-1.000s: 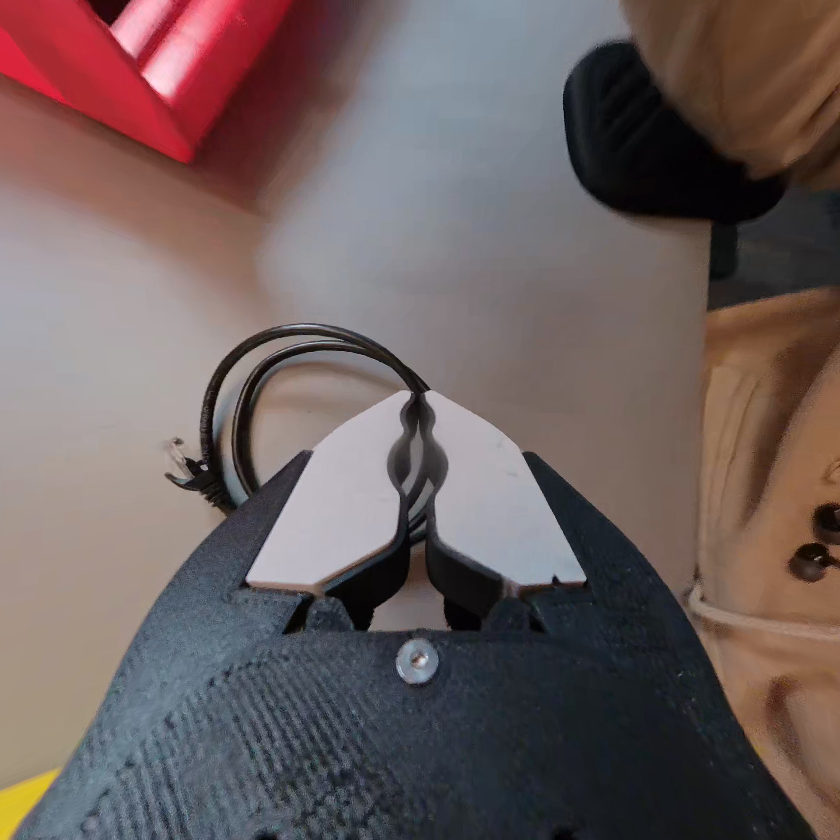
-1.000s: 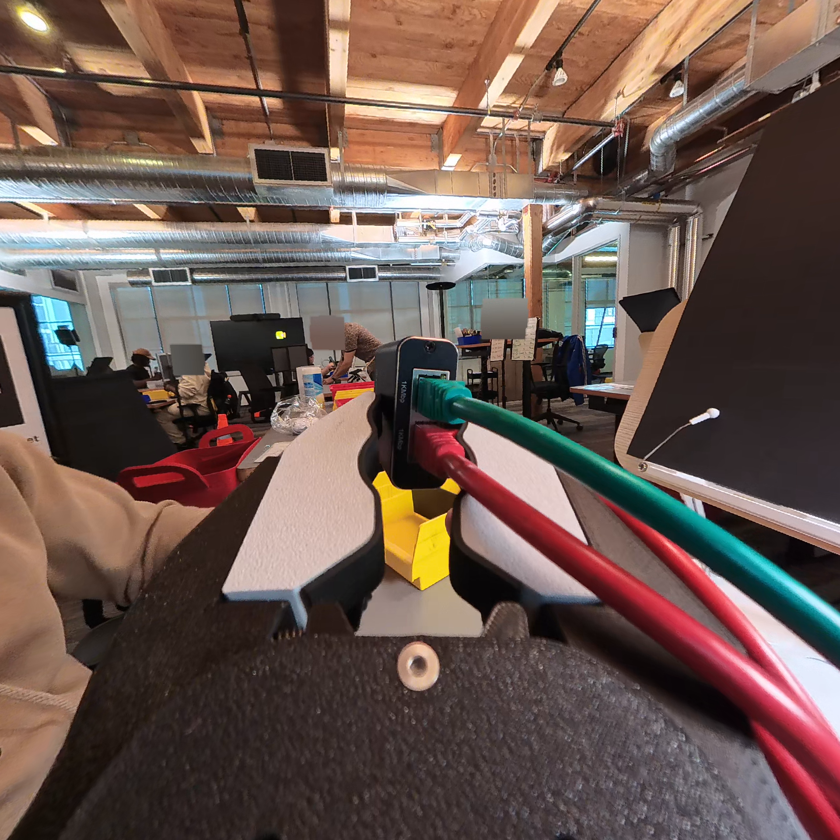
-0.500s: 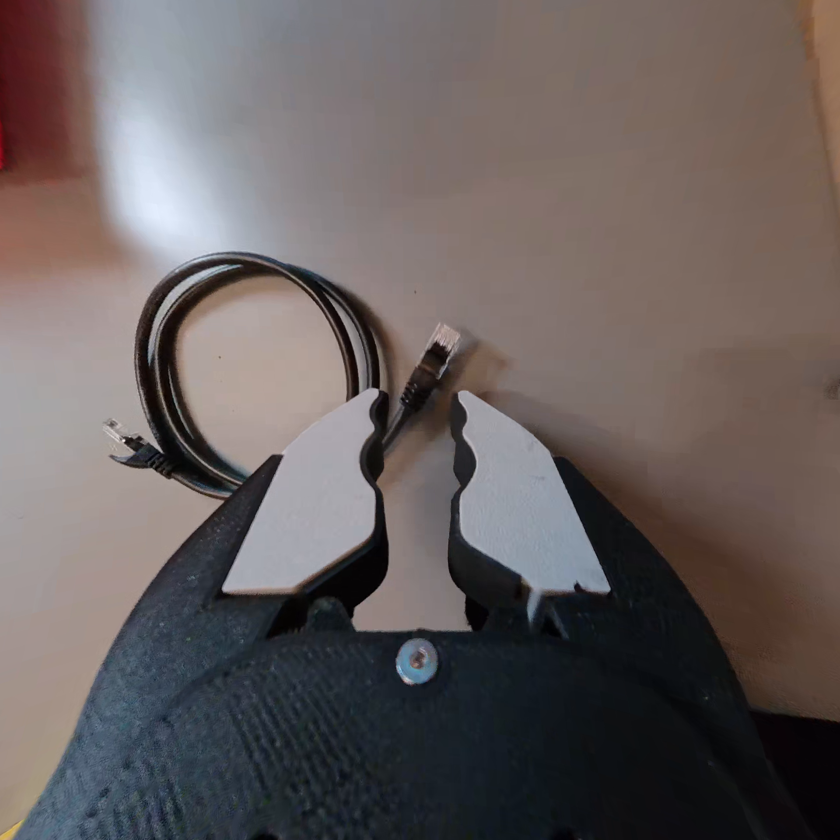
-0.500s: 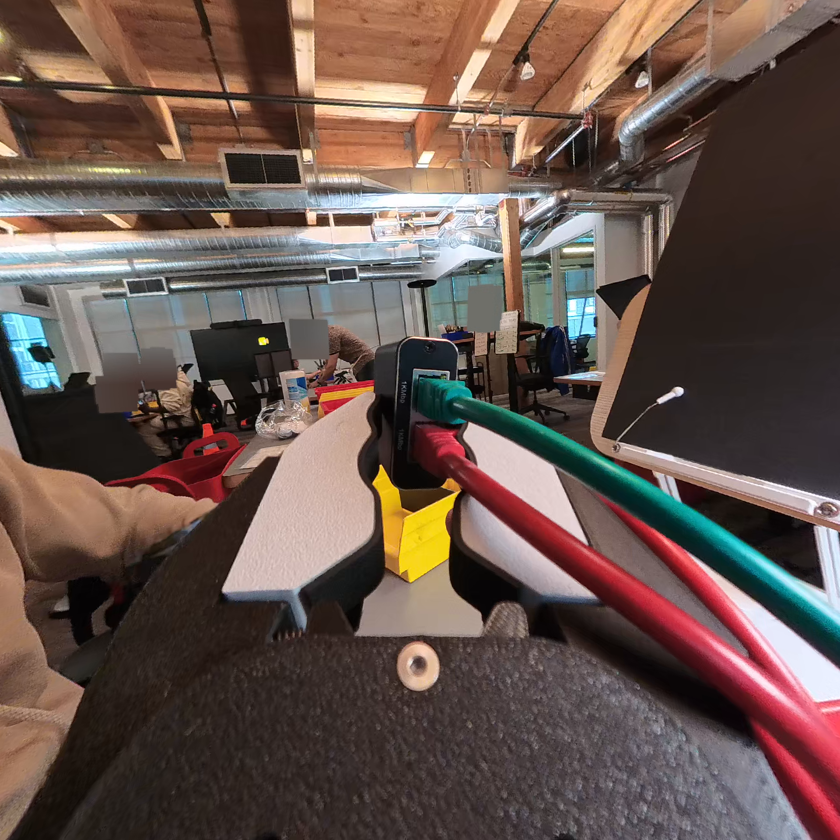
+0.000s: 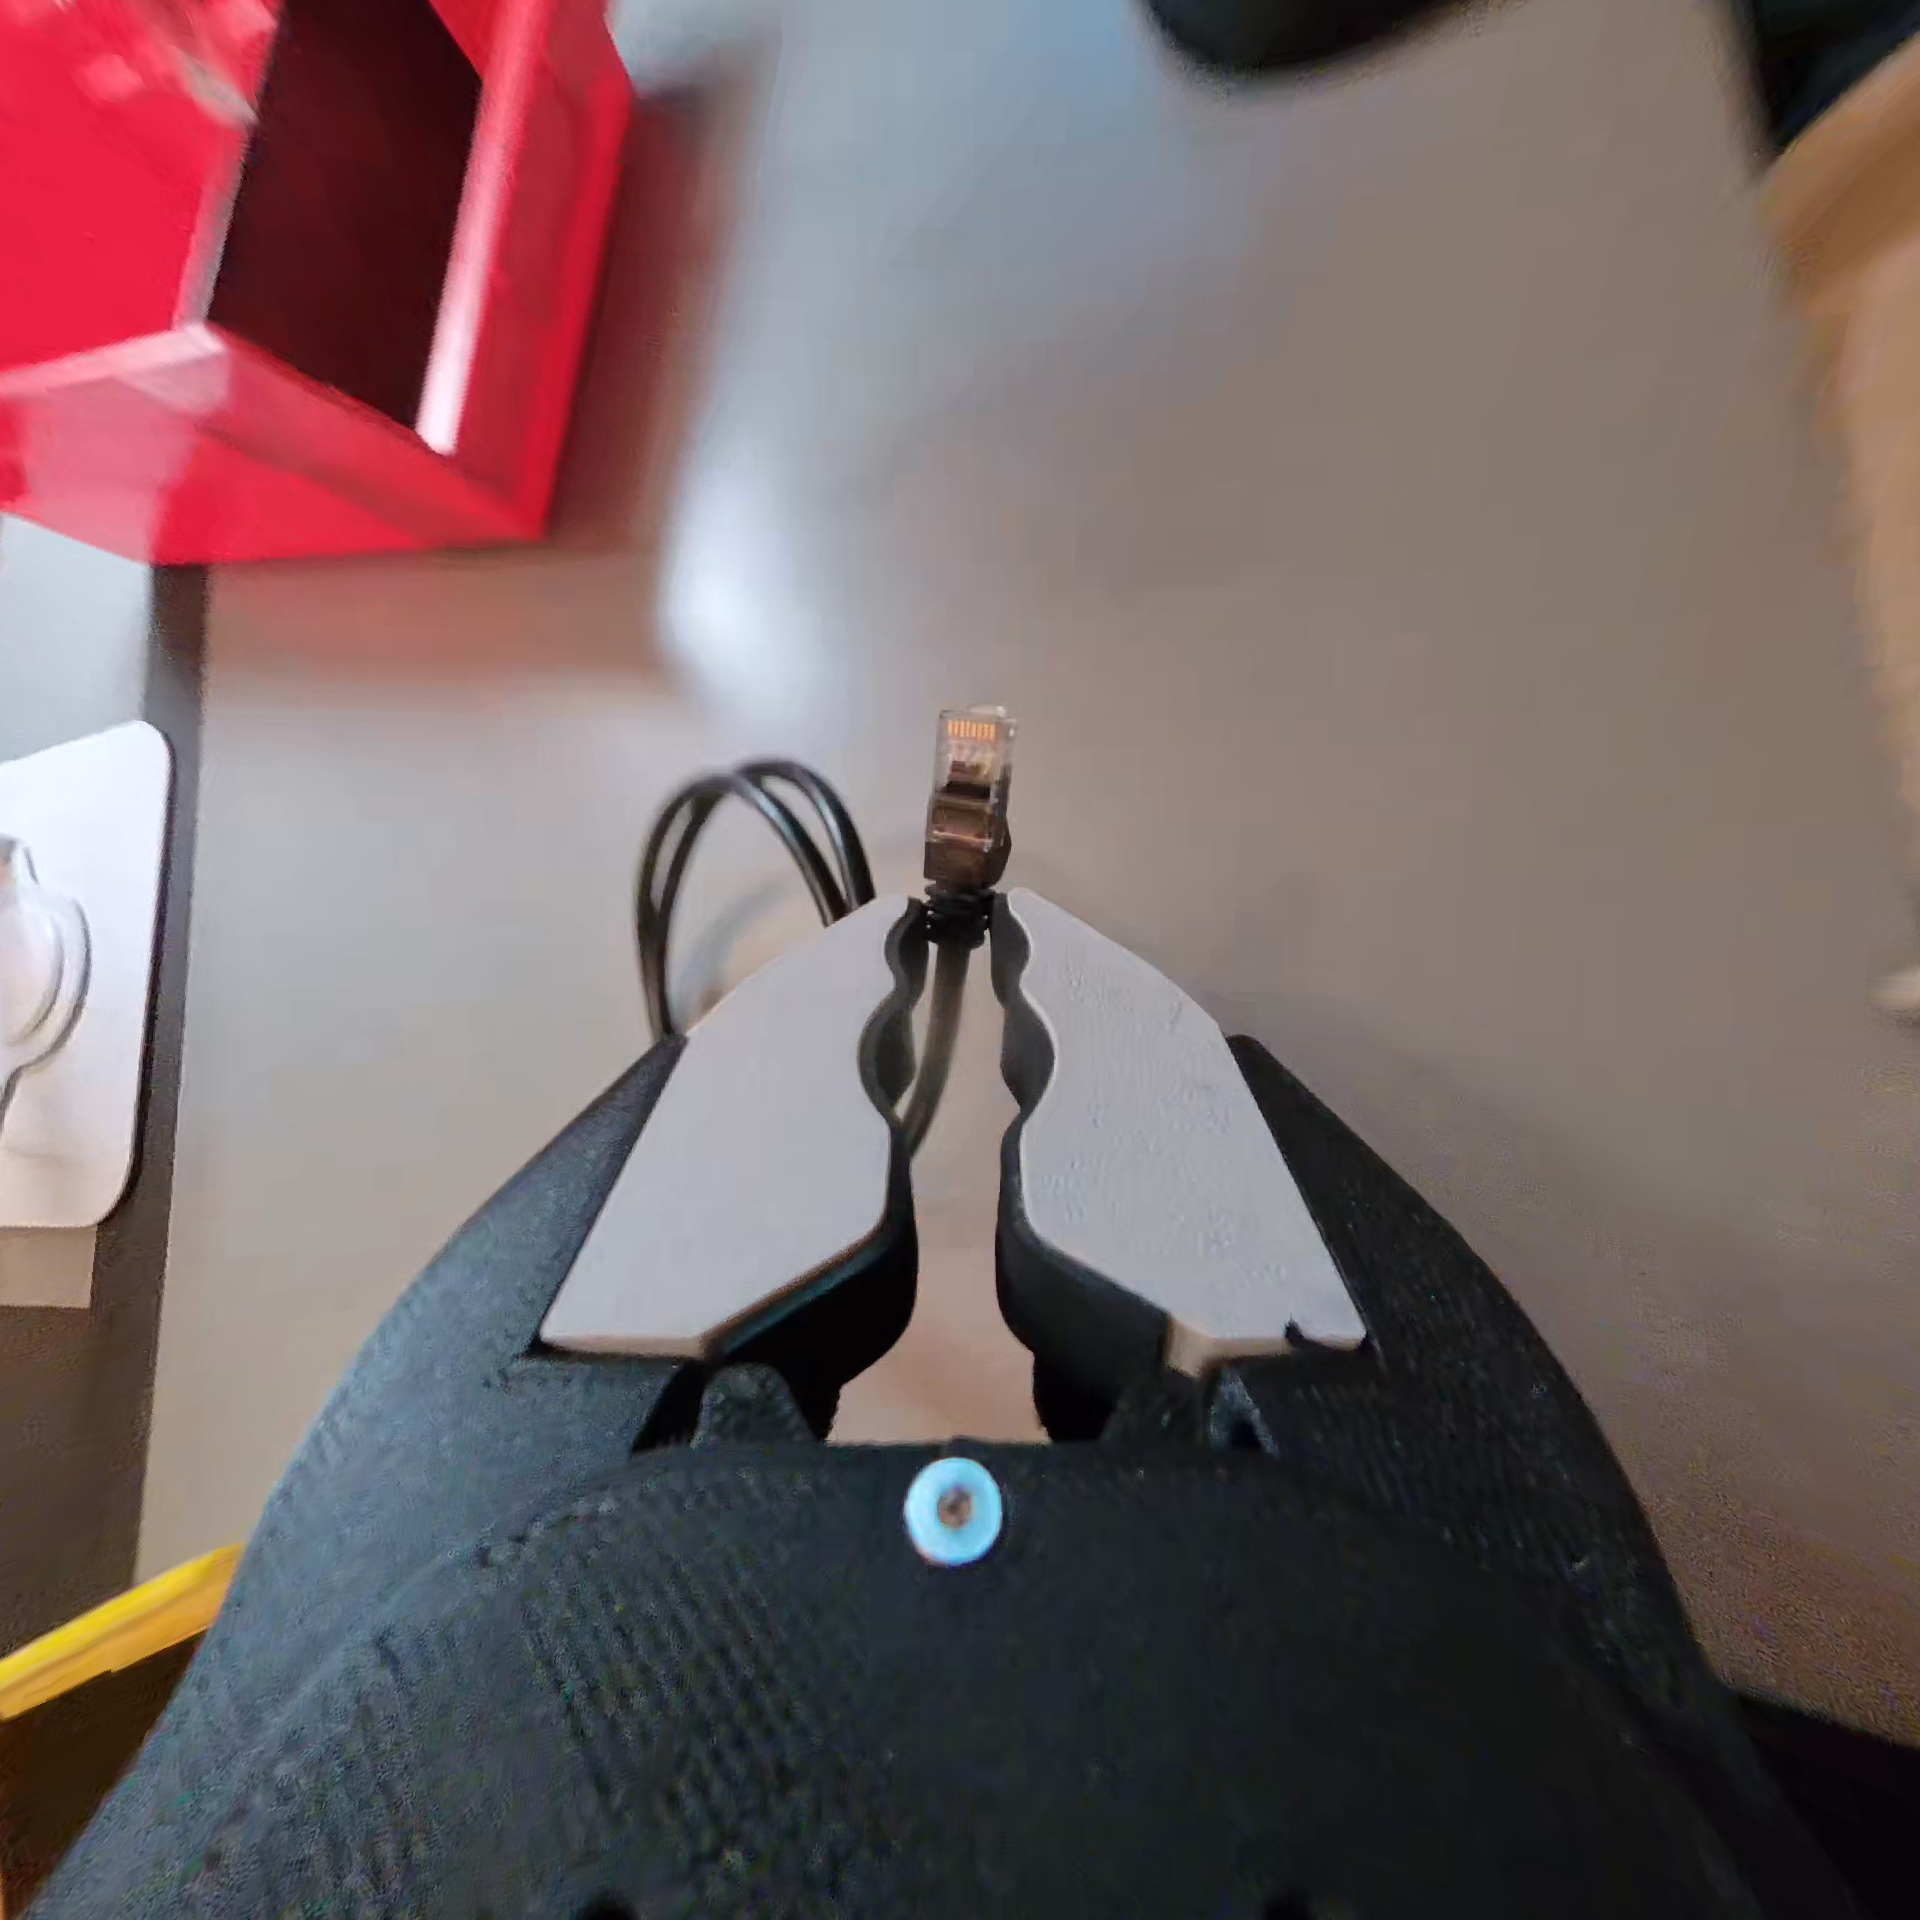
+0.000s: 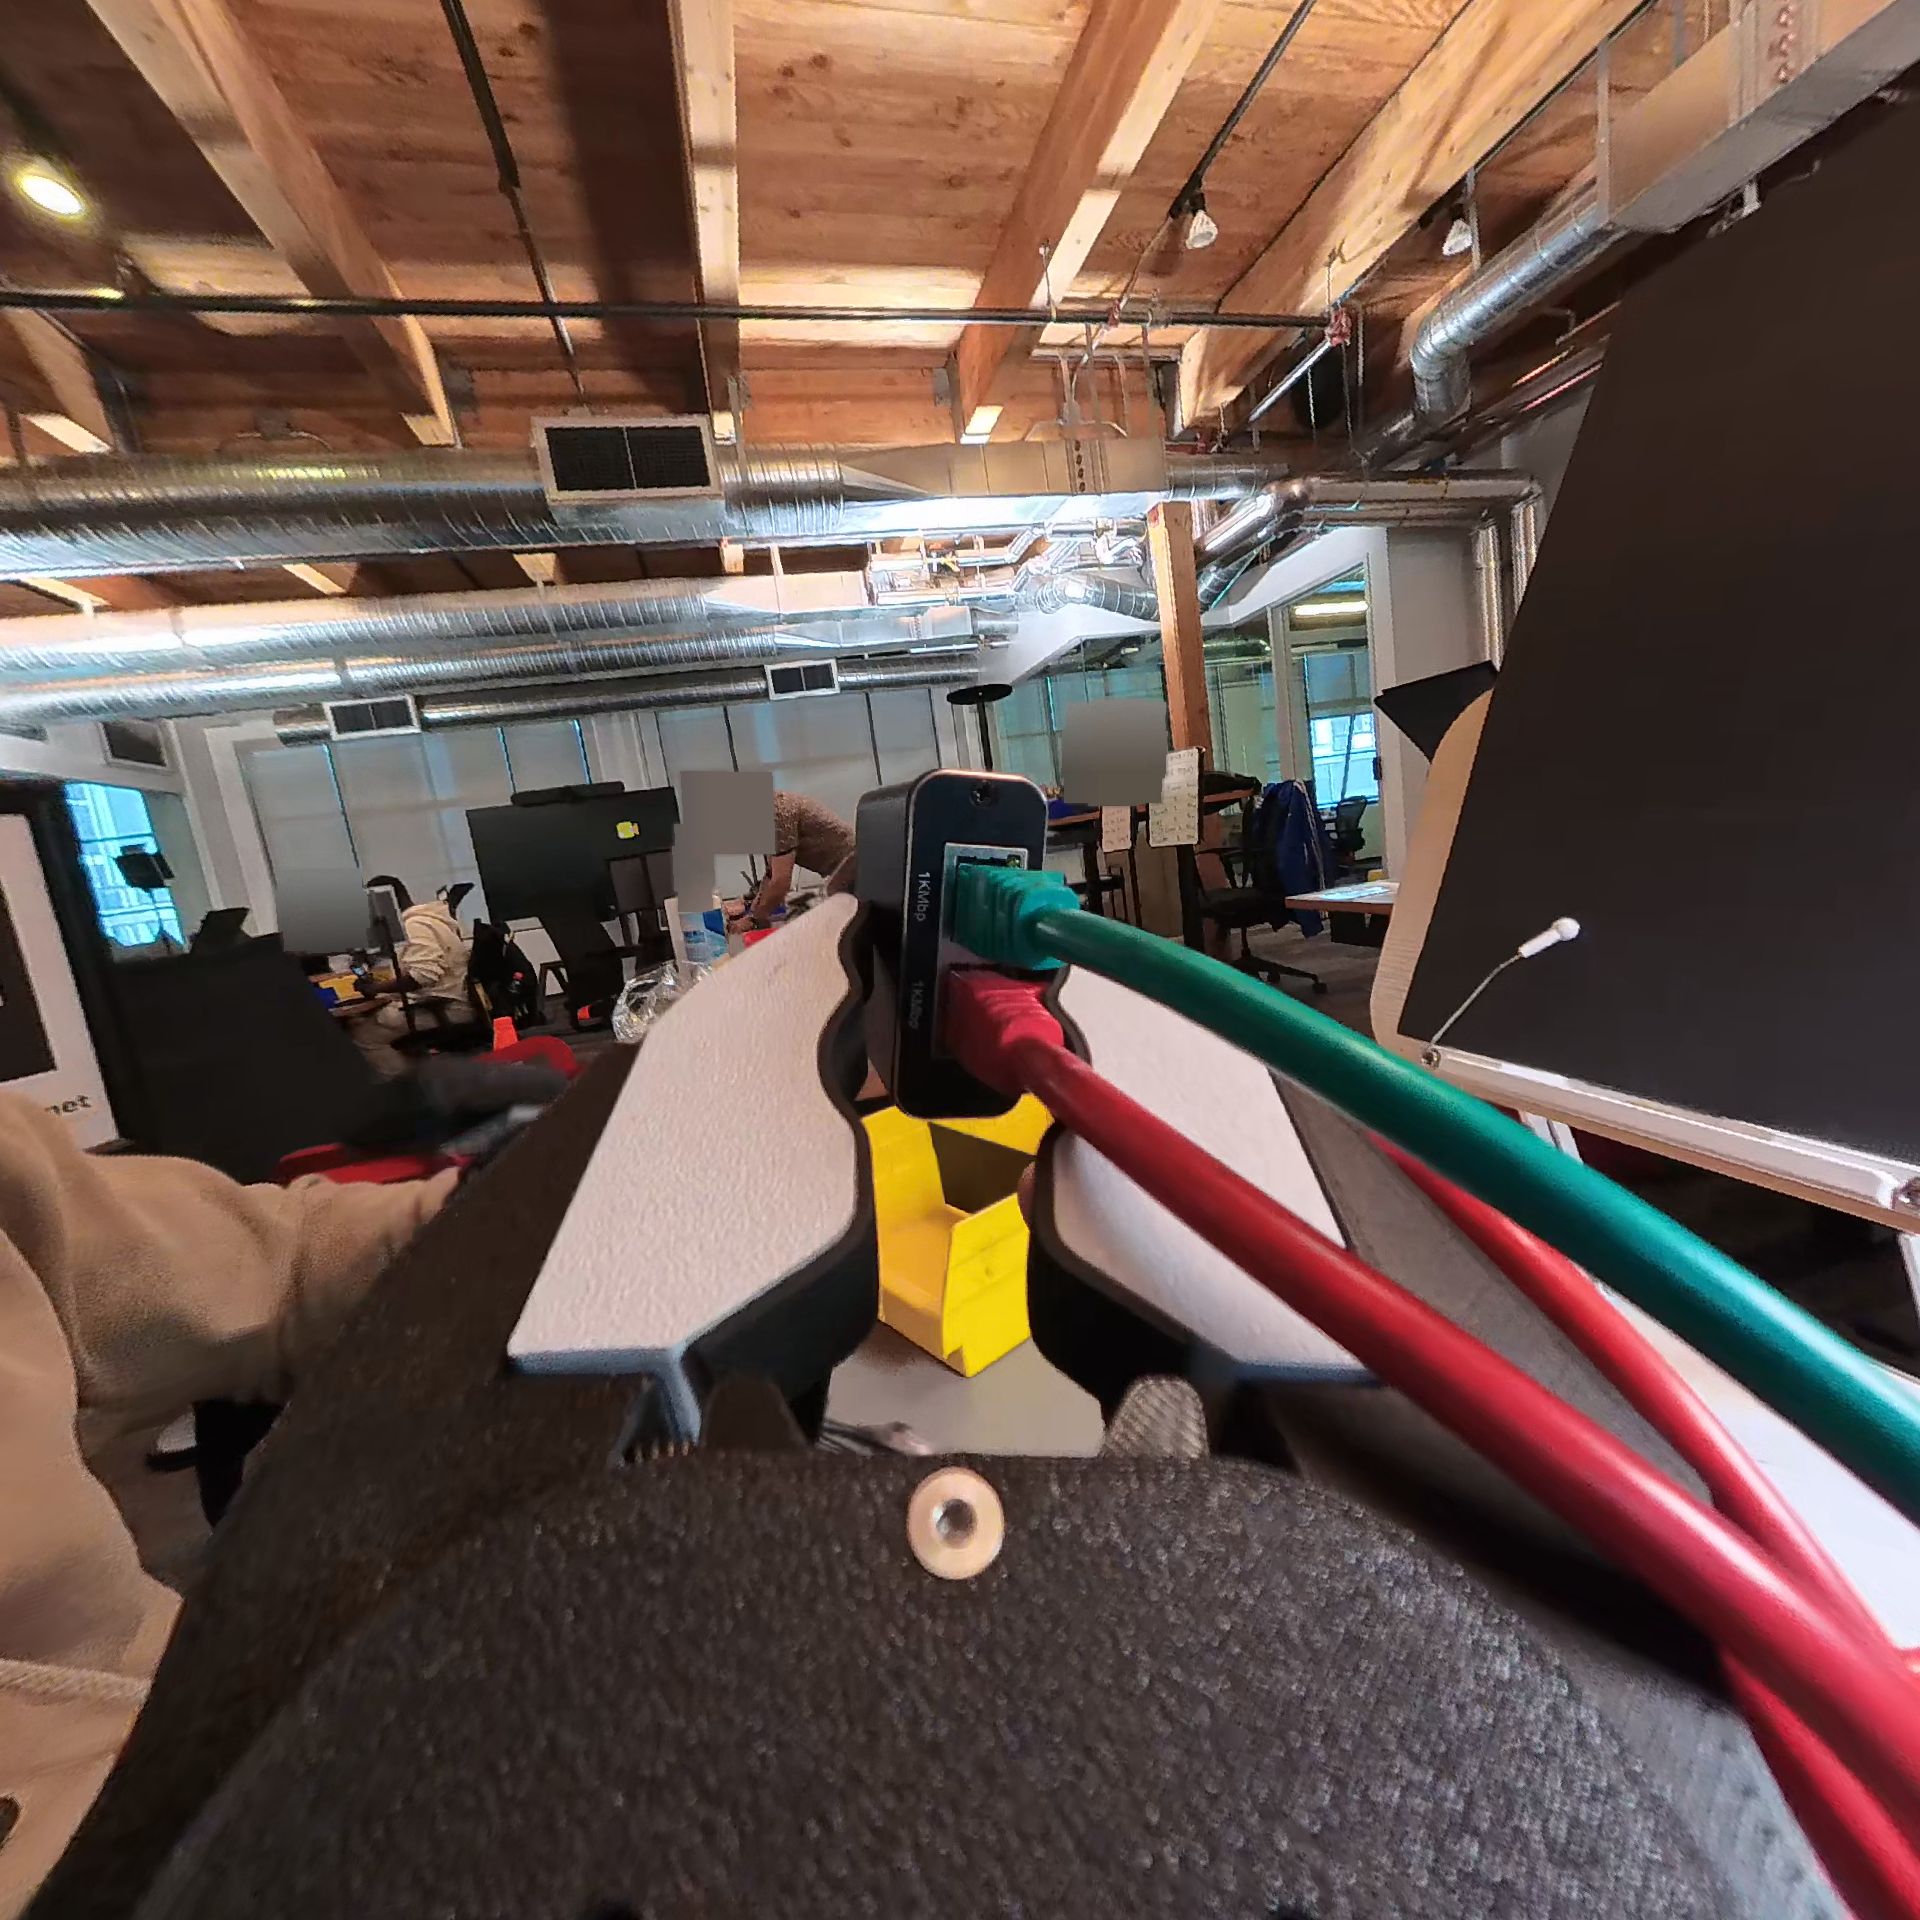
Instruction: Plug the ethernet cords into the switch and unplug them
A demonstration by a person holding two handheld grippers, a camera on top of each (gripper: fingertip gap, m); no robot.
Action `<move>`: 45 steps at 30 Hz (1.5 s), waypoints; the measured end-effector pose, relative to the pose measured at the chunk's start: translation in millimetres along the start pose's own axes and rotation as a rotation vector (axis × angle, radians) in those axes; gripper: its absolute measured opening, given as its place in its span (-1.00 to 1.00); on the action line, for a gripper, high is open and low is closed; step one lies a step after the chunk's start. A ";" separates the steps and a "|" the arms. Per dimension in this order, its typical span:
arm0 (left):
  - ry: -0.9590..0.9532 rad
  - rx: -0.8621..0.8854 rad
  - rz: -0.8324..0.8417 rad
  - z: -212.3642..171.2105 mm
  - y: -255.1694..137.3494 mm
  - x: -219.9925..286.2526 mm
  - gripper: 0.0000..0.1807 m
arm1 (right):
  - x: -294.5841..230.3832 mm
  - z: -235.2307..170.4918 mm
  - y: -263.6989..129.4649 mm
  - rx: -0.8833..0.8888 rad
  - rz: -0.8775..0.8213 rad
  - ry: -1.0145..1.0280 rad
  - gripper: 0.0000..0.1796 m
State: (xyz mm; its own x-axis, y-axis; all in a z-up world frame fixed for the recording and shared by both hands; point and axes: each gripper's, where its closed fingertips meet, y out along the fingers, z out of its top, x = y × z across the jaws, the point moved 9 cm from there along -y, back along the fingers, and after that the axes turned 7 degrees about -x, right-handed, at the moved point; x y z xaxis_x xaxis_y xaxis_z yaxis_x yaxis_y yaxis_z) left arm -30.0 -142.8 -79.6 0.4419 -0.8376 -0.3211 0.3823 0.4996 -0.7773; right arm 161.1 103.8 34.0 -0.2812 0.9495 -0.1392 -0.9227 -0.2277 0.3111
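Note:
In the left wrist view, my left gripper point(image 5: 951, 914) is shut on a thin black ethernet cord just behind its clear plug point(image 5: 971, 784). The plug sticks out past the fingertips, above the grey table point(image 5: 1299, 623). The cord's loop point(image 5: 748, 831) hangs to the left. In the right wrist view, my right gripper point(image 6: 961, 997) is shut on a small black switch point(image 6: 951, 935) and holds it up in the air. A green cord point(image 6: 1351, 1081) sits in its upper port and a red cord point(image 6: 1247, 1216) in its lower port. Both cords trail off to the lower right.
A red bin point(image 5: 301, 260) stands on the table at the far left. A white flat object point(image 5: 73, 966) lies at the left edge, and a yellow bin corner point(image 5: 94, 1631) shows low left. A yellow bin point(image 6: 956, 1236) and a dark board point(image 6: 1714, 727) show in the right wrist view.
My left gripper was shut on the cord's middle, opened over the plug end, then shut just behind the plug and lifted it. My right gripper kept holding the switch, shifting only a little.

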 end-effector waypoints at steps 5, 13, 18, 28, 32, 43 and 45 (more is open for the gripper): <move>-0.090 0.364 -0.265 21.6 -91.9 -1.2 -0.87 | -2.6 2.1 0.9 0.017 0.014 0.019 -0.69; -0.463 0.538 -0.971 -15.4 -56.8 -47.9 -0.88 | -3.6 -0.2 3.7 0.008 0.030 0.048 -0.68; -0.867 0.327 -0.960 -39.4 31.8 -90.2 -0.88 | 5.2 -5.2 2.1 -0.002 0.010 0.074 -0.68; -0.658 -0.115 -0.309 -34.6 93.0 -112.0 -0.87 | 17.2 -7.3 -4.5 0.010 -0.016 0.111 -0.68; -0.543 -0.140 -0.057 -32.5 94.2 -105.8 -0.86 | 17.3 -7.7 -4.4 0.014 -0.015 0.120 -0.68; -0.614 -0.120 0.031 -42.8 112.2 -96.4 -0.79 | 14.0 -7.9 -2.1 0.006 -0.010 0.117 -0.68; -0.634 -0.114 -0.003 -44.6 115.5 -96.9 -0.81 | 14.4 -7.1 -3.0 0.008 -0.013 0.114 -0.68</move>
State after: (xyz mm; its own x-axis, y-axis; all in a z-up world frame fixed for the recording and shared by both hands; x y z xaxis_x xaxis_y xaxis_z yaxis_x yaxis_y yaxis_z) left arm -64.9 -13.8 -162.4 0.8481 -0.5286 0.0359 0.3107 0.4414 -0.8418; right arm 157.9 116.6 24.4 -0.2983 0.9214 -0.2492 -0.9243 -0.2136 0.3163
